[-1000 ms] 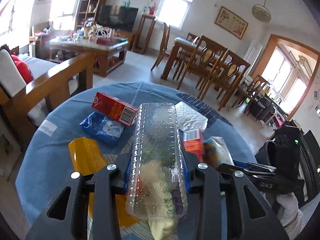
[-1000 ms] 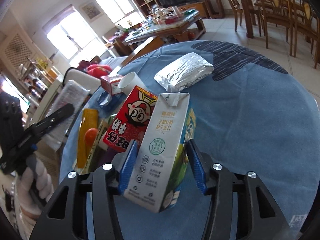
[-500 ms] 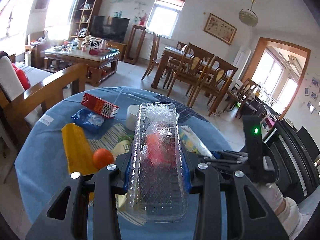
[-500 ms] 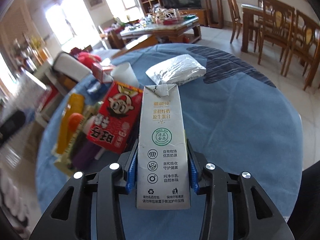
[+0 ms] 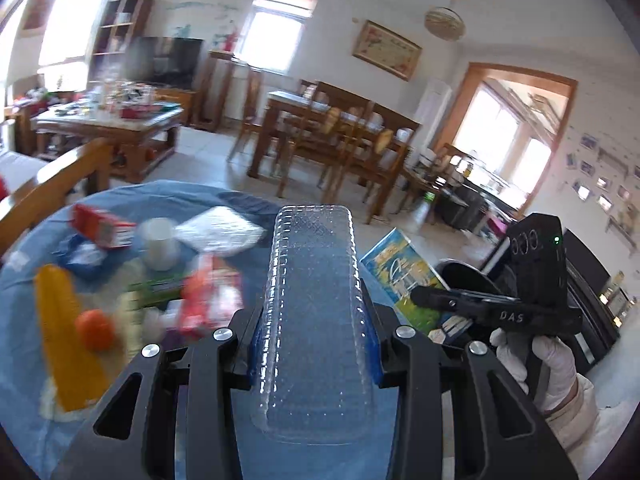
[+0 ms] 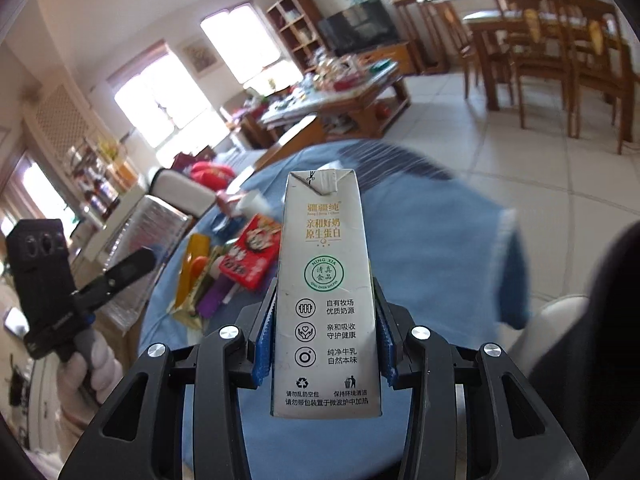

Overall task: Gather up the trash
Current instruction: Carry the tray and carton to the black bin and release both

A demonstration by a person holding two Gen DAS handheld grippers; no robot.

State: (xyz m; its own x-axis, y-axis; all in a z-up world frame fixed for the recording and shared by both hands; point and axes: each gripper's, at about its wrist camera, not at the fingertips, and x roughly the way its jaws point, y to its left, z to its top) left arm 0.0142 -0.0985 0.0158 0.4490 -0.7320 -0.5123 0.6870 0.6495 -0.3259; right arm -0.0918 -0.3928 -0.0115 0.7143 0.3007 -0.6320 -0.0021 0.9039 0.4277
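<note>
Above the blue-clothed desk [image 5: 36,240], the left tongs [image 5: 314,320] are pinching a clear plastic tray [image 5: 314,312] and the right tongs [image 6: 326,344] a milk carton [image 6: 326,288], both now lifted clear of the remaining litter, ready for binning.

the tray [image 5: 316,320] is clear plastic with a dimpled diamond pattern, between blue pads [image 5: 256,344] on the black left gripper [image 5: 314,344]. the carton [image 6: 326,292] is grey-white with gold and black print and a green round seal; its side in the left view shows blue sky and green grass. the right gripper [image 6: 326,344] is black with blue pads too. the cloth [image 6: 432,240] is blue with a darker striped patch. on it lie a red box [image 6: 250,258], a yellow wrapper [image 5: 66,332], an orange ball [image 5: 94,329], a white cup [image 5: 160,243] and a silver pouch [image 5: 218,230].
</note>
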